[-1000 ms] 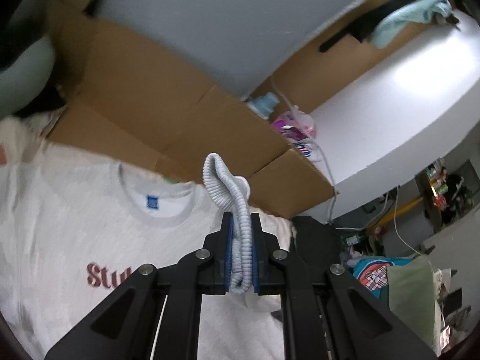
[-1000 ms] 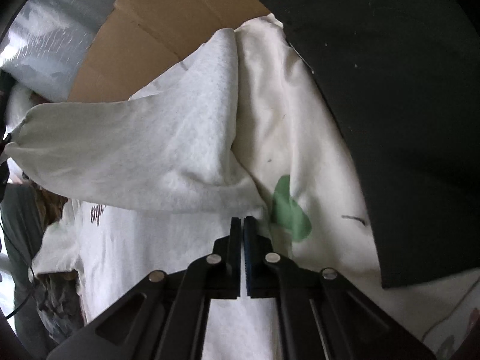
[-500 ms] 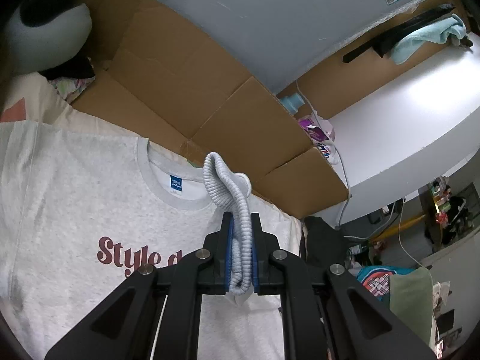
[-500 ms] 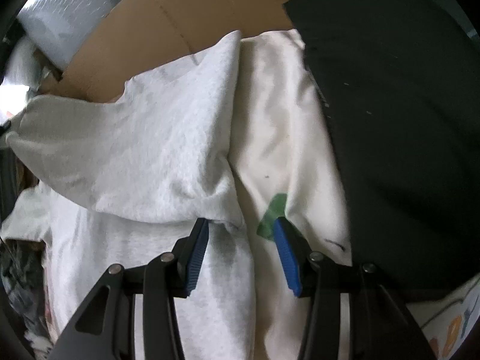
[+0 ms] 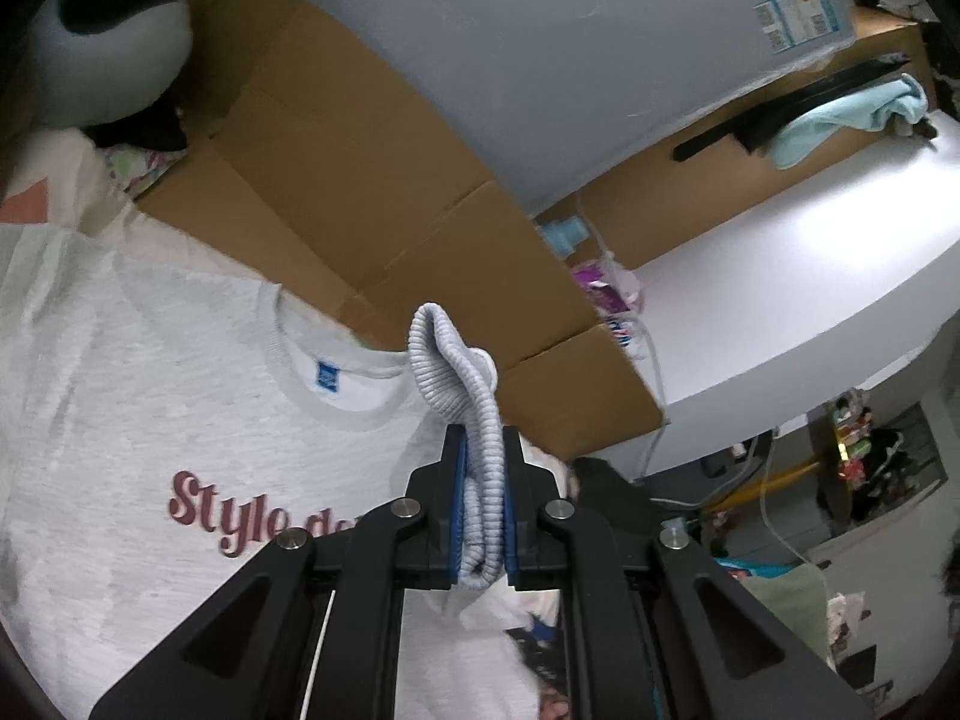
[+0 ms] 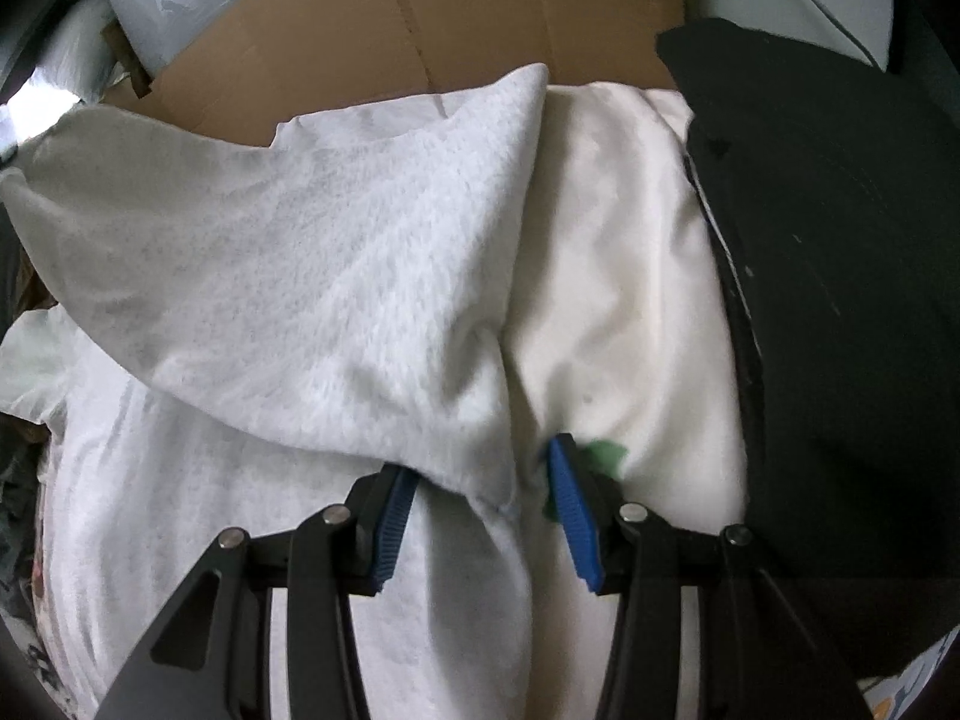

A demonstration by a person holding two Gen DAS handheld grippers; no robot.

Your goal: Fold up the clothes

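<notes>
Left claw is clamped on the ribbed cuff of the grey sweatshirt; the cuff is bunched between the blue pads and sticks up past the fingertips. The sweatshirt lies spread flat, front up, with its round collar toward the cardboard. A blue neck tag shows inside the collar, and maroon script lettering runs across the chest, partly hidden behind the claw.

Right claw has its jaws apart and clamps nothing. It points steeply down at the sweatshirt's edge. A folded-over sleeve lies across the body of the shirt, and its lower corner sits between the two blue pads, close to the left pad; I can't tell if it touches. The right pad sits over a green patch on the cream sheet under the sweatshirt.

A black cloth lies just beside the sheet on the right, overlapping its edge. More cardboard stands behind the sleeve.
</notes>
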